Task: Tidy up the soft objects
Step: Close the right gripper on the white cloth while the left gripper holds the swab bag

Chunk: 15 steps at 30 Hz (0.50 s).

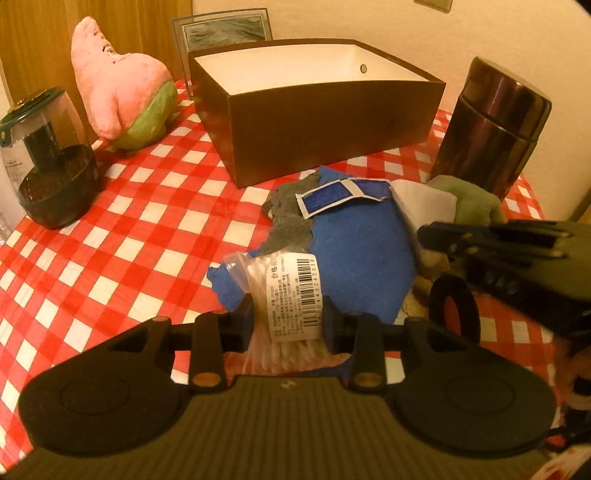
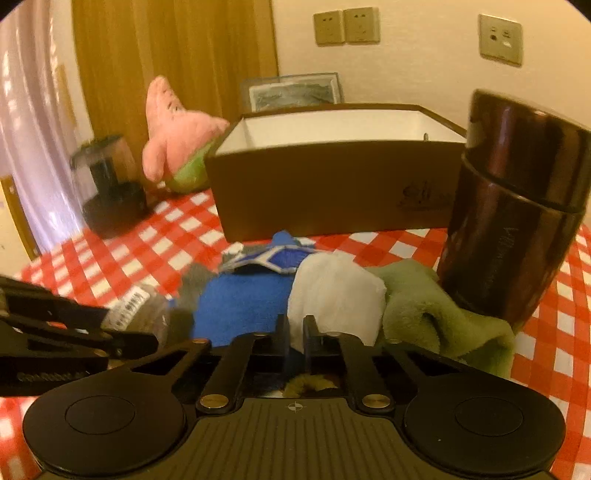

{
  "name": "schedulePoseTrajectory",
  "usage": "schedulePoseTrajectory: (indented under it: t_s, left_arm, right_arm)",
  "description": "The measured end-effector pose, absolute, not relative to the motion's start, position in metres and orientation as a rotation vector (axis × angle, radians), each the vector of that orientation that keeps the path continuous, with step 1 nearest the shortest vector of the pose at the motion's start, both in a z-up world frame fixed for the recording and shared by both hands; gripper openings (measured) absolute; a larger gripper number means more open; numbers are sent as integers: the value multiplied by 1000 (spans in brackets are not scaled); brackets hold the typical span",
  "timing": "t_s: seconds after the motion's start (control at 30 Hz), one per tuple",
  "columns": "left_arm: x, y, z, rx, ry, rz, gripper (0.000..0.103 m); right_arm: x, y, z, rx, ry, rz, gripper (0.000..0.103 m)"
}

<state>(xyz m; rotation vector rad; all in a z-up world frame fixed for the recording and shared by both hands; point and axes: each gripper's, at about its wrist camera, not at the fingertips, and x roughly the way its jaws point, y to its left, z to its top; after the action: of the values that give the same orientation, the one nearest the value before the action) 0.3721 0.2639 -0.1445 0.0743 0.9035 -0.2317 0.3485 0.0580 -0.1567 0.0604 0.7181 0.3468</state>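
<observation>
My left gripper (image 1: 288,314) is shut on a clear bag of cotton swabs (image 1: 284,295) with a barcode label, low over the checked tablecloth. Just beyond it lie a blue cloth (image 1: 358,251), a grey cloth (image 1: 291,218), a white cloth (image 1: 424,203) and a green plush piece (image 1: 472,203). My right gripper (image 2: 295,328) is shut, its narrow gap pinching the near edge of the white cloth (image 2: 332,291). From the left wrist view it comes in from the right (image 1: 424,232). A pink star plush (image 1: 122,88) sits at the back left.
An open brown box (image 1: 325,129) with a white inside stands behind the pile. A tall dark canister (image 1: 491,125) stands right of it, close to the green plush. A clear jar with dark contents (image 1: 48,158) is at the left edge. A framed picture (image 1: 225,29) leans behind the box.
</observation>
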Motion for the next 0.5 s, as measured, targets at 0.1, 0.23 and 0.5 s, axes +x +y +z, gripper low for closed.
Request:
schedulePoseTrajectory:
  t_s: [0.1, 0.23, 0.5]
  left_arm:
    - [369, 267, -139, 75, 896, -240, 34]
    - [368, 271, -130, 86, 881, -254, 34]
    - [375, 273, -130, 88, 878, -263, 34]
  right_arm:
    - [342, 49, -140, 91, 691, 359, 1]
    - [334, 39, -124, 119, 667, 358, 0]
    - [343, 48, -135, 148, 743, 326, 50]
